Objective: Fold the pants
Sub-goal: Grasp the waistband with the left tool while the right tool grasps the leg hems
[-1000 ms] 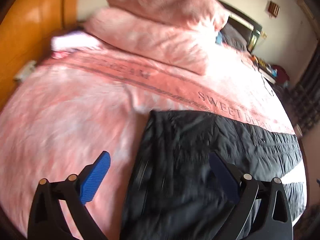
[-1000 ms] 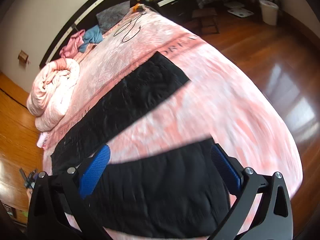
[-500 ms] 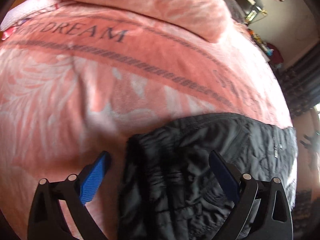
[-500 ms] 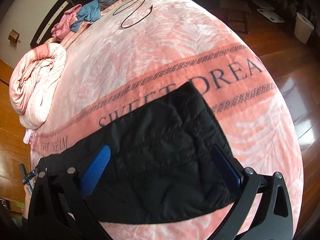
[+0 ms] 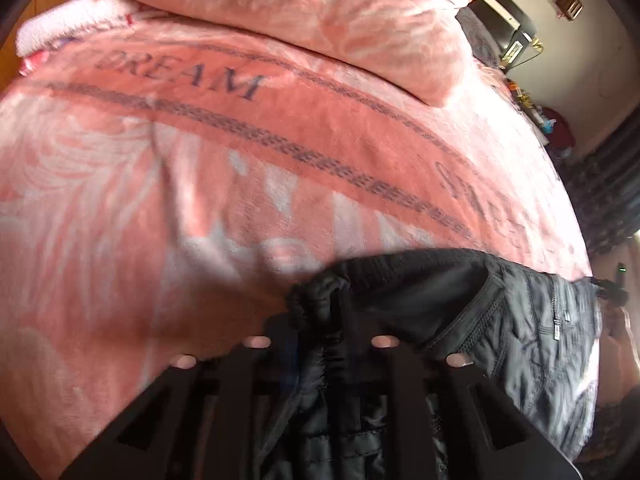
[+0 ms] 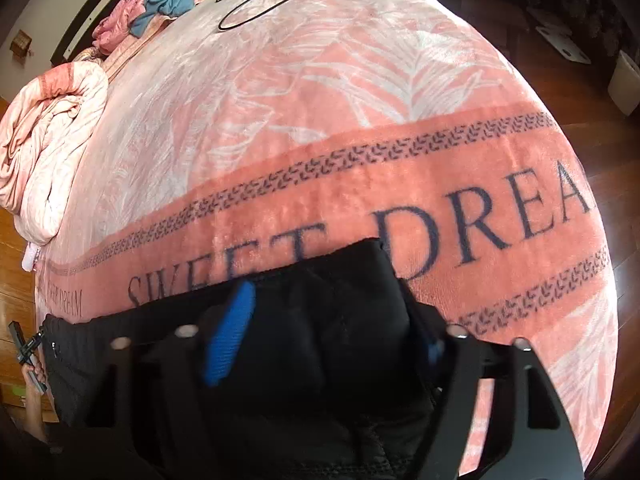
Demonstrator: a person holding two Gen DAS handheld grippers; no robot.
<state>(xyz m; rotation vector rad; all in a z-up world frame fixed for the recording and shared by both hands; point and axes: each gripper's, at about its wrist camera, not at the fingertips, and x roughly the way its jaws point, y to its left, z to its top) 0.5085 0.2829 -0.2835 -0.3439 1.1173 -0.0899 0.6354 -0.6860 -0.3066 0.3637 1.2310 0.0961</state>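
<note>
Black quilted pants lie on the pink blanket covering the bed. The left gripper is clamped on their bunched waistband corner. The right gripper has just been closing, half-narrowed, with the leg hem between its pads.

You get bright daylight on the pink blanket in both views, washing its far part pale in the right wrist view. A soft shadow falls at centre of the left wrist frame. The black pants swallow nearly all detail. Both frames bulge strongly, with dark vignetted corners. The lower edges look soft, blurring each tool.
</note>
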